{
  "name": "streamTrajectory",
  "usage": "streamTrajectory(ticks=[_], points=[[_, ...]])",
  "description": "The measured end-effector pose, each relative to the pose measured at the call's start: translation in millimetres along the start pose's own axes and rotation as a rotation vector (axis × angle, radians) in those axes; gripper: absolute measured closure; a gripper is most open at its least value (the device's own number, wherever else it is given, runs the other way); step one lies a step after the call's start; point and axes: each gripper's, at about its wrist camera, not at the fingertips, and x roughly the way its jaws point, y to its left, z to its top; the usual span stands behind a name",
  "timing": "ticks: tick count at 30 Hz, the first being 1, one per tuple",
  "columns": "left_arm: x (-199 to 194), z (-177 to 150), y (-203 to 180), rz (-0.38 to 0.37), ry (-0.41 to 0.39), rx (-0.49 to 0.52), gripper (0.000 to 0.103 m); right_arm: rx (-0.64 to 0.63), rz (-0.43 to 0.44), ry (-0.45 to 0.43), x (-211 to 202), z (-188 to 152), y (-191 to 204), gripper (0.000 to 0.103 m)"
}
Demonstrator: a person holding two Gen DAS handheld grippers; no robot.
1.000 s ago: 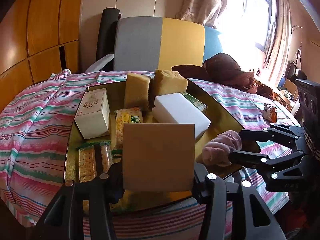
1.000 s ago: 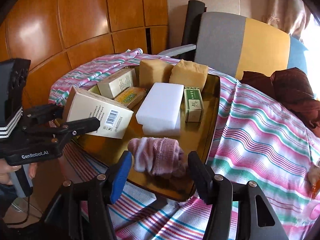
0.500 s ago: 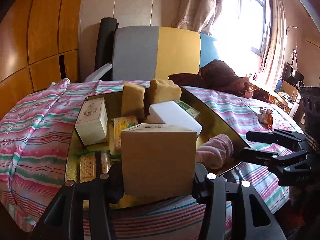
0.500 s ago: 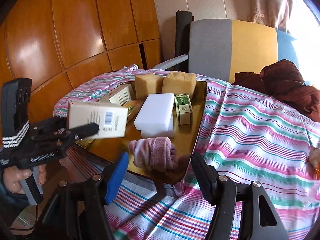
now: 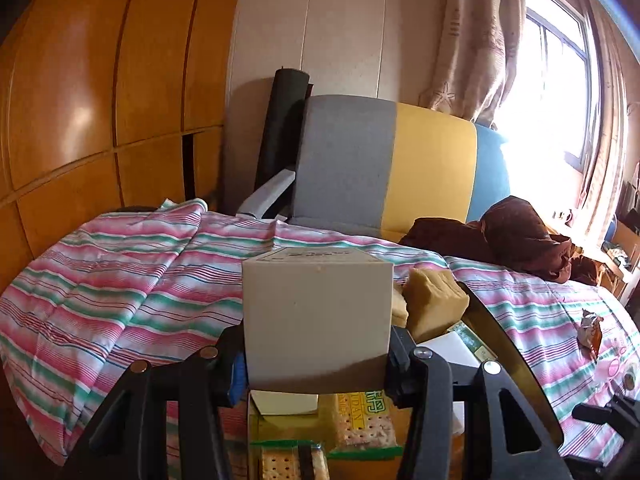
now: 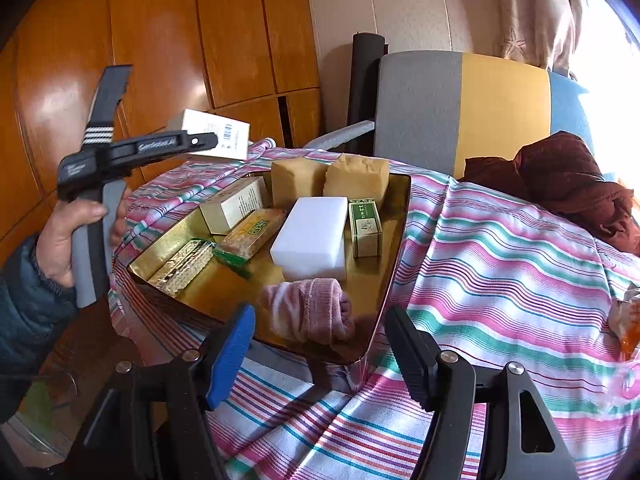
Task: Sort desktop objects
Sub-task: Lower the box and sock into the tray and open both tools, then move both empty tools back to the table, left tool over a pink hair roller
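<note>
While clamped on a box (image 5: 316,320), left gripper (image 5: 316,364) holds it clear above tray (image 6: 394,216); right gripper (image 6: 320,344) gapes w/ nothing, facing sock (image 6: 308,312).

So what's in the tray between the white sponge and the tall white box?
A yellow-green cracker packet lies between the white sponge and the tall white box in the gold tray, seen in the right wrist view.

Tray (image 6: 394,240) crowded — sock (image 6: 308,312) blocks near edge; striped cloth (image 6: 500,280) rightward free.
</note>
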Motion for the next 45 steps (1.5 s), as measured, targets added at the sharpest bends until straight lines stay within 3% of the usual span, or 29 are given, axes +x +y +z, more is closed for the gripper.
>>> streamTrajectory(ticks=[4, 15, 18, 30, 37, 45], points=[[27.0, -3.5, -11.7, 0.017, 0.073, 0.015, 0.052, 0.000, -0.003, 0.003, 1.5, -1.6, -0.7, 0.034], [53.9, -35.8, -34.8, 0.007, 0.232, 0.058, 0.051, 0.038, -0.006, -0.008, -2.1, -6.7, -13.0, 0.033], [51.5, -34.9, -36.6, -0.004, 0.255, 0.062, 0.041, 0.048, -0.007, -0.017, -5.2, -8.1, -16.5, 0.033], [3.0, -24.6, -28.8, 0.003, 0.156, 0.016, 0.039, 0.122, -0.047, -0.058, -29.2, -21.8, -38.3, 0.031], [-21.0, -27.7, -81.3, -0.173, 0.135, 0.102, 0.039, 0.214, -0.158, -0.069, -57.5, -45.7, -73.1, 0.029], [-21.1, -42.3, -171.0, -0.377, 0.188, 0.232, 0.039, 0.396, -0.336, -0.057, -98.6, -90.8, -138.7, 0.029]])
